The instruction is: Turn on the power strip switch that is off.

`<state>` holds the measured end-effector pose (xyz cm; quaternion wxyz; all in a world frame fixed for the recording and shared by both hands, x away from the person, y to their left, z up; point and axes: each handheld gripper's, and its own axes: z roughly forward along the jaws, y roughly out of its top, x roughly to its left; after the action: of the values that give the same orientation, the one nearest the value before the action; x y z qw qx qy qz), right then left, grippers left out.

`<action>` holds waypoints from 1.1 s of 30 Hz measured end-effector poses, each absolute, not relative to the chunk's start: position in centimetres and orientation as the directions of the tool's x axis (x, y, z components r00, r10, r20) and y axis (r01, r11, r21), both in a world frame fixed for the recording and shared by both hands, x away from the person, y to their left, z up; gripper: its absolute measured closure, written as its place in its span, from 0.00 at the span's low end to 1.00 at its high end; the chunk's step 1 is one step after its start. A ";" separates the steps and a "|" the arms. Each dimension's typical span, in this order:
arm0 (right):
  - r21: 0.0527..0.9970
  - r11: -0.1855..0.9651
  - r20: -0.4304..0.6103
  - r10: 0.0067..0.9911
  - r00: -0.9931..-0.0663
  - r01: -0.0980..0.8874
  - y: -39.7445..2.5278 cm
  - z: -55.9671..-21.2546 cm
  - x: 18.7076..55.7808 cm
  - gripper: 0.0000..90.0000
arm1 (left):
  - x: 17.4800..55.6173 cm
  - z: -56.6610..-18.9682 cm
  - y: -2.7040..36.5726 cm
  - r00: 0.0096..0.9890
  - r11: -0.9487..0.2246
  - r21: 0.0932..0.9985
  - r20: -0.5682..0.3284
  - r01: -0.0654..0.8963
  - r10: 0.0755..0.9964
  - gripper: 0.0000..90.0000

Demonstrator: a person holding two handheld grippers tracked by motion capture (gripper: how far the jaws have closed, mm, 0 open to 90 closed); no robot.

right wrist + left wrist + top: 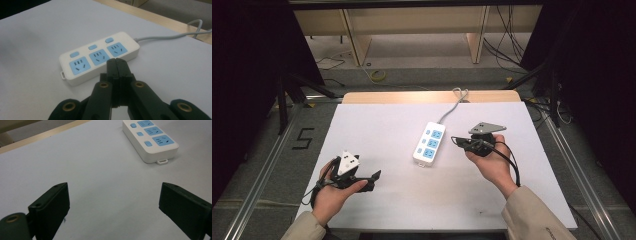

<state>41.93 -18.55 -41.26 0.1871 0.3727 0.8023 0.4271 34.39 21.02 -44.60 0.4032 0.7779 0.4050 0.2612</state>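
White power strip (430,144) between hand-held grippers: left hand-held gripper (368,181) wide; right hand-held gripper (455,140) closed, empty.

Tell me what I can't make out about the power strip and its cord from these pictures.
- Cord end: high view, it runs off the table's far edge, so whether it is plugged in is hidden.
- Switches: right gripper view, on or off is not readable.
- Power strip far end: left gripper view, cut off by the top edge.
- Strip's near side: right gripper view, partly covered by the shut right gripper.
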 end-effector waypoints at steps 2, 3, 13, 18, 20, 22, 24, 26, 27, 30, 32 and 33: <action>0.823 0.360 0.017 0.758 -0.653 0.440 -18.4 -41.3 42.0 1.00 | 34.4 -44.6 21.0 0.536 -0.347 0.839 0.080 0.419 0.840 0.10; 0.822 0.364 0.015 0.756 -0.654 0.439 -18.4 -41.3 42.0 1.00 | 34.4 -44.6 21.0 0.536 -0.348 0.839 0.081 0.419 0.840 0.10; 0.823 0.371 0.009 0.750 -0.662 0.431 -17.7 -41.0 42.5 1.00 | 34.3 -44.6 21.0 0.538 -0.347 0.842 0.082 0.413 0.839 0.10; 0.825 0.366 0.009 0.753 -0.658 0.430 -17.5 -40.9 42.7 1.00 | 34.3 -44.6 20.9 0.540 -0.349 0.842 0.083 0.411 0.838 0.10; 0.825 0.366 0.009 0.753 -0.658 0.430 -17.5 -40.9 42.8 1.00 | 34.3 -44.5 20.9 0.540 -0.348 0.843 0.083 0.411 0.838 0.10; 0.826 0.368 0.007 0.750 -0.661 0.427 -17.4 -40.8 42.9 1.00 | 34.3 -44.5 20.9 0.539 -0.346 0.844 0.082 0.410 0.839 0.10; 0.828 0.364 0.009 0.752 -0.660 0.426 -17.3 -40.7 43.0 1.00 | 34.3 -44.5 20.9 0.539 -0.347 0.844 0.083 0.410 0.838 0.10; 0.835 0.357 0.010 0.752 -0.660 0.419 -17.2 -40.6 43.0 1.00 | 34.3 -44.5 20.9 0.539 -0.347 0.845 0.083 0.408 0.838 0.11; 0.836 0.357 0.009 0.750 -0.661 0.417 -17.1 -40.5 43.1 1.00 | 34.3 -44.5 20.9 0.539 -0.347 0.845 0.084 0.408 0.838 0.10; 0.836 0.359 0.008 0.749 -0.663 0.416 -16.9 -40.4 43.2 1.00 | 34.3 -44.5 20.9 0.541 -0.347 0.844 0.083 0.408 0.837 0.11; 0.832 0.363 0.008 0.748 -0.664 0.419 -16.8 -40.5 43.4 1.00 | 34.3 -44.5 20.9 0.542 -0.347 0.845 0.083 0.407 0.836 0.11; 0.830 0.364 0.011 0.746 -0.666 0.422 -16.7 -40.6 43.4 1.00 | 34.3 -44.5 20.9 0.542 -0.348 0.845 0.084 0.406 0.836 0.11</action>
<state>43.42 -16.72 -40.56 0.1879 0.3631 0.8042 0.4314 34.26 20.90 -44.47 0.4082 0.7774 0.3994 0.2635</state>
